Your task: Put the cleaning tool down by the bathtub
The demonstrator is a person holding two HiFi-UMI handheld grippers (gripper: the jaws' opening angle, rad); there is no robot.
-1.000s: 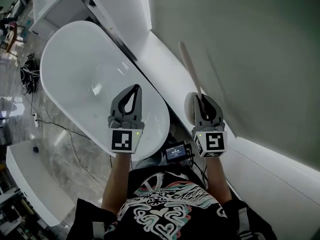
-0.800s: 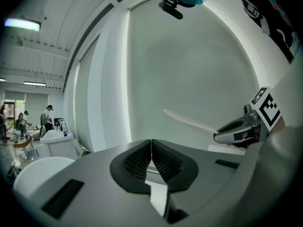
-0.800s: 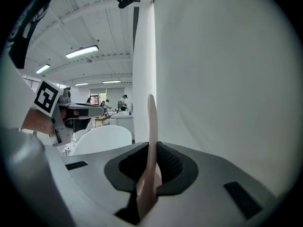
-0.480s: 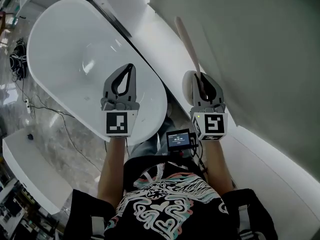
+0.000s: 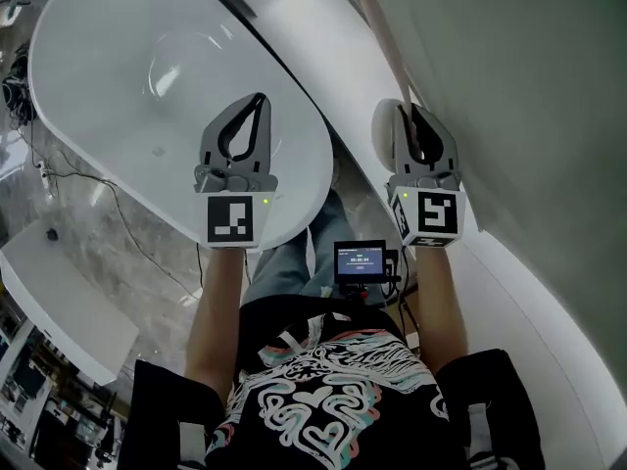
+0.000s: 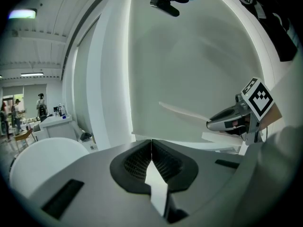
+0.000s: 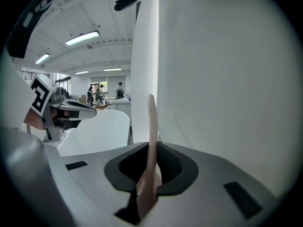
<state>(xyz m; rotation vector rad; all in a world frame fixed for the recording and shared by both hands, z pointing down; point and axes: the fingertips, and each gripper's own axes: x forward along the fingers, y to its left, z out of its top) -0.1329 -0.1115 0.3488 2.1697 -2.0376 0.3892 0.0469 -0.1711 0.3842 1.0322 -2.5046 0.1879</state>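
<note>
1. Right gripper, head view: jaws clenched on the cleaning tool. The tool's pale handle runs from the jaws toward the far end of the scene. Its rounded white head sits against the gripper's left side. The tool is held over the white ledge, between the bathtub on the left and the grey wall on the right. Whether any part of it touches the ledge cannot be judged from this angle.

2. Left gripper, head view: jaws closed, tips together, nothing in them. It is held over the near right rim of the bathtub, well apart from the right gripper. A small lit screen hangs at the person's chest, between the two forearms. Marble floor lies to the left of the tub.

3. Left gripper view: left gripper has its ribbed pads meeting along one line, with only the pale surface beyond showing below them. The right gripper appears at the right with its marker cube. The cleaning tool projects from it to the left, in front of the grey wall.

4. Right gripper view: right gripper has both pads pressed against the cleaning tool, whose handle stands upright between them. The grey wall fills the right. The bathtub lies left of the handle. The left gripper is at the far left.
</note>
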